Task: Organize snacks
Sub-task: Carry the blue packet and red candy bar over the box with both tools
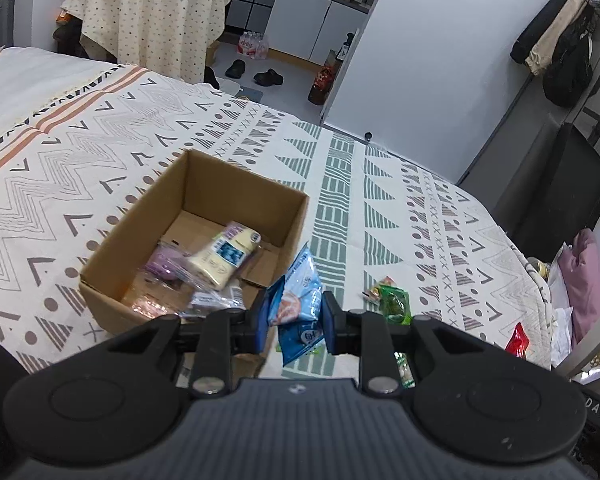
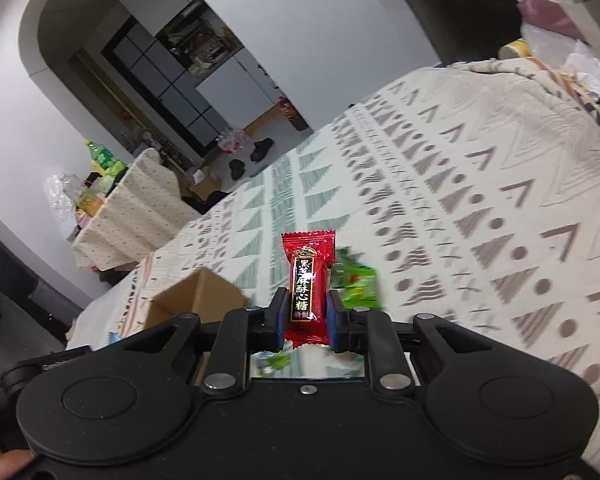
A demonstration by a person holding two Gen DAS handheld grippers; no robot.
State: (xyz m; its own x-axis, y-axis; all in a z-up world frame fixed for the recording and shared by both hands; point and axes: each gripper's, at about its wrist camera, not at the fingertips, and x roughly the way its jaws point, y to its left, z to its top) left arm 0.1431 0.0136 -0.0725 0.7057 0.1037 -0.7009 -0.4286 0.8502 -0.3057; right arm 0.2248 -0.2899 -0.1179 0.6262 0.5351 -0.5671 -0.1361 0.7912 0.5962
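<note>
1. The open brown cardboard box (image 1: 188,240) sits on the patterned bed cover (image 1: 380,208), just ahead-left of the left gripper (image 1: 294,316), the nearer one
2. That gripper is clamped on a blue plastic snack packet (image 1: 298,300), long axis upright
3. The right gripper (image 2: 303,320) pinches an upright red wrapped candy (image 2: 308,280); the box lies farther left
4. A green wrapped snack (image 1: 394,300) lies on the bed
</note>
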